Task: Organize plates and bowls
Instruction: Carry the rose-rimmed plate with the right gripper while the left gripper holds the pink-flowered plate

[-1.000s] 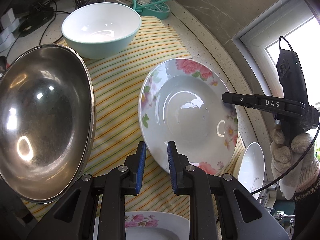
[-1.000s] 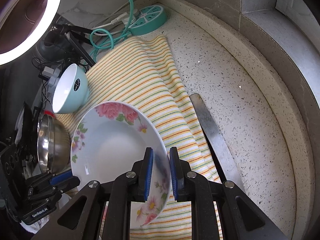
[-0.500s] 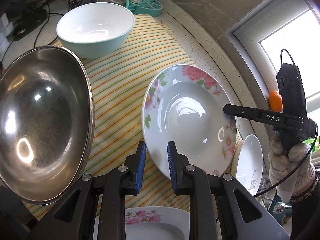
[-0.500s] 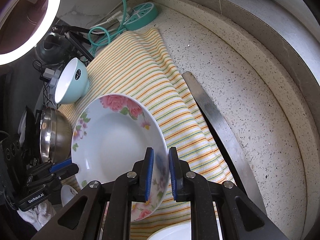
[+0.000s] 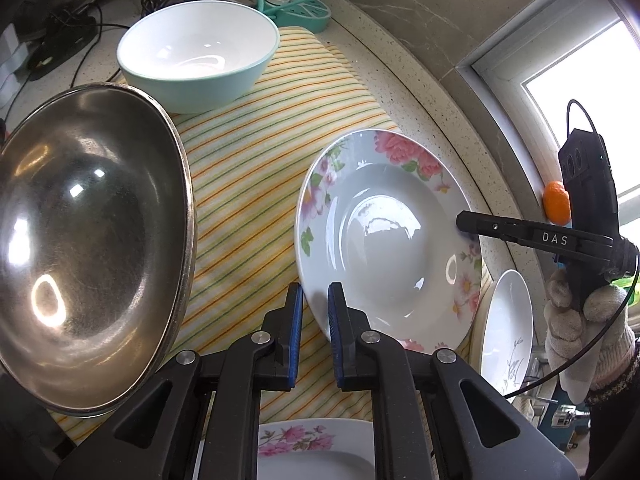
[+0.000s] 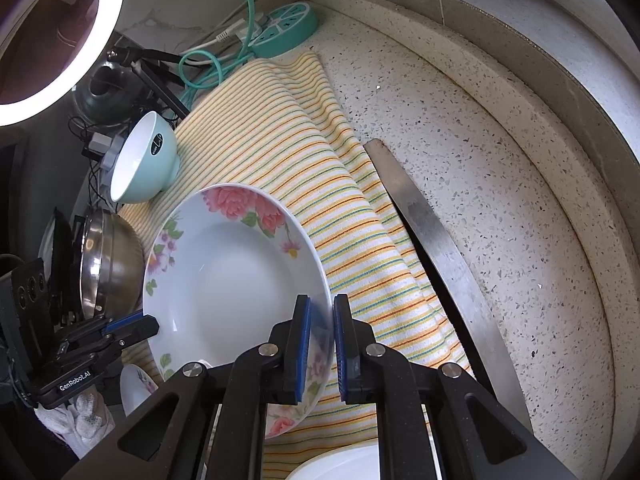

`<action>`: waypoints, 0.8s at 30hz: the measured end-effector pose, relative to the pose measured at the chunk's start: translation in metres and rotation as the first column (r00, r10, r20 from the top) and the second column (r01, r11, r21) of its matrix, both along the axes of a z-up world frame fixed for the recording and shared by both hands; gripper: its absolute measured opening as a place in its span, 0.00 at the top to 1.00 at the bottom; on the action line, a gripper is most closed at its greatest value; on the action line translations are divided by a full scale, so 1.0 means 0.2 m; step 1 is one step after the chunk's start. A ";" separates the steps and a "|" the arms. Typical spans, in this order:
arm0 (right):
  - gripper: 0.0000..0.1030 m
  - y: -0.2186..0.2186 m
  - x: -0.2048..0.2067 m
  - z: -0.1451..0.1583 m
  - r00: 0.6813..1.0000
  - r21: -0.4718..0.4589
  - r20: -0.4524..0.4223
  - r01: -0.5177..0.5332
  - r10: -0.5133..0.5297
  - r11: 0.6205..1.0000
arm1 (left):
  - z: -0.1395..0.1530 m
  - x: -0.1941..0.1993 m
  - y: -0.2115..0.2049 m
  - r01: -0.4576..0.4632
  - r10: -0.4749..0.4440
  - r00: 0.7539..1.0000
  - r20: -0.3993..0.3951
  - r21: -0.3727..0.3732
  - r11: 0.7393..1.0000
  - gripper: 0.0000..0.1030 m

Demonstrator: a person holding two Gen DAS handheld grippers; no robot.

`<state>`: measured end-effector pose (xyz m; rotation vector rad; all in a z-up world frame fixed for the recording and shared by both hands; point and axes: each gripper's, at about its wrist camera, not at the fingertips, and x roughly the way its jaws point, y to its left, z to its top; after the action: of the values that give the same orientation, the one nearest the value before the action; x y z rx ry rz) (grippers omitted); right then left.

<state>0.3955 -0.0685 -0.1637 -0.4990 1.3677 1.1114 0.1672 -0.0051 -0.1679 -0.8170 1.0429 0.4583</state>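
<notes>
The floral plate (image 5: 384,240) is held up on edge over the striped cloth (image 5: 256,168), and since 1 second ago it has travelled toward the near edge of the counter (image 6: 500,208), away from the teal bowl (image 5: 198,52) that stands at the cloth's far end. The right gripper (image 6: 320,344) has its 2 fingers closed on the plate's rim, as before, so it carries the weight. The left gripper (image 5: 312,328) has its fingers set narrowly apart with the plate's opposite rim between them; whether they actually press it I cannot tell. The steel bowl (image 5: 88,240) sits at the cloth's left edge, apparently unmoved. Over that second a small white plate (image 5: 506,328) has come further into the left wrist view, just beside the floral plate's lower rim, and a second floral plate (image 5: 308,452) shows at the near edge under the left gripper. My judgement: the plate is being carried toward the other plates for stacking, with bowls left for later.
</notes>
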 end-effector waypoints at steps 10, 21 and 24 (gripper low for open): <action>0.90 0.00 0.02 -0.02 1.000 0.006 -0.025 0.011 -0.011 1.000 | -0.01 0.04 0.00 -0.019 0.019 1.000 0.003 0.013 1.000 0.90; 0.90 -0.04 0.01 -0.02 0.998 0.022 -0.059 0.035 -0.034 0.999 | 0.02 0.01 -0.02 -0.002 0.002 1.000 -0.001 0.056 0.998 0.90; 0.90 -0.06 0.00 -0.01 0.998 0.024 -0.056 0.039 -0.037 0.999 | 0.03 0.00 -0.02 0.001 -0.001 1.000 0.003 0.048 0.999 0.90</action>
<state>0.3948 -0.0800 -0.1657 -0.4248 1.4047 1.1171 0.1669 -0.0086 -0.1624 -0.7744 1.0262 0.4790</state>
